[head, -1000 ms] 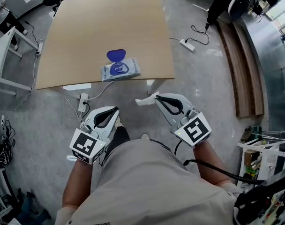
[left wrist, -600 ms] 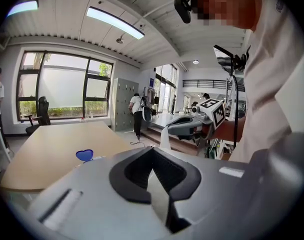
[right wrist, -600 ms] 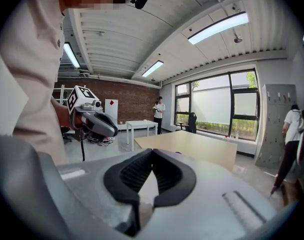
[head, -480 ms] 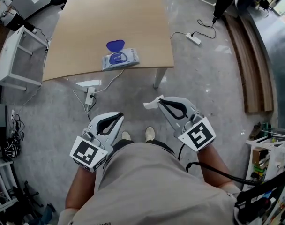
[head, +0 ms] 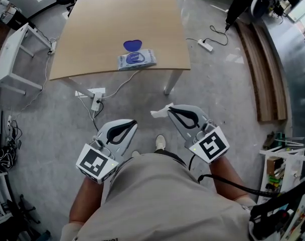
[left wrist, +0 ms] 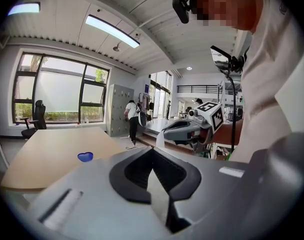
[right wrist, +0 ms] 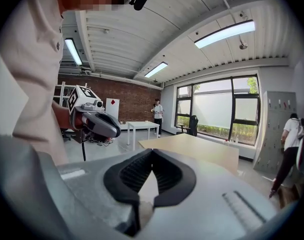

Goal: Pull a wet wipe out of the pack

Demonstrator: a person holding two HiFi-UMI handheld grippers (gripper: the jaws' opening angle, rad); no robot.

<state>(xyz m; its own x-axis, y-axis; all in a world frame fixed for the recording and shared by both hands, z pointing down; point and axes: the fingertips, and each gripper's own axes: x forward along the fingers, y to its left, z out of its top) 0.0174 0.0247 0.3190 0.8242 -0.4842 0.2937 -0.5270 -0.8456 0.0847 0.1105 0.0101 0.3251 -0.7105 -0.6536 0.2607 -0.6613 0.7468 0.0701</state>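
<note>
Wet wipe drawn and held clear of the pack.
Right gripper (head: 168,109), lower centre of the head view: jaws closed on a white wet wipe (head: 159,113), one corner poking out past the tips. Left gripper (head: 134,123), lower left: jaws together, nothing between them. Both hang over the grey floor (head: 217,84), well apart from the table (head: 92,29) at upper centre. Pack (head: 136,59): flat near the table's front edge, blue lid (head: 133,45) flipped open. Judged status: pull done; perhaps only the lid left to close.
</note>
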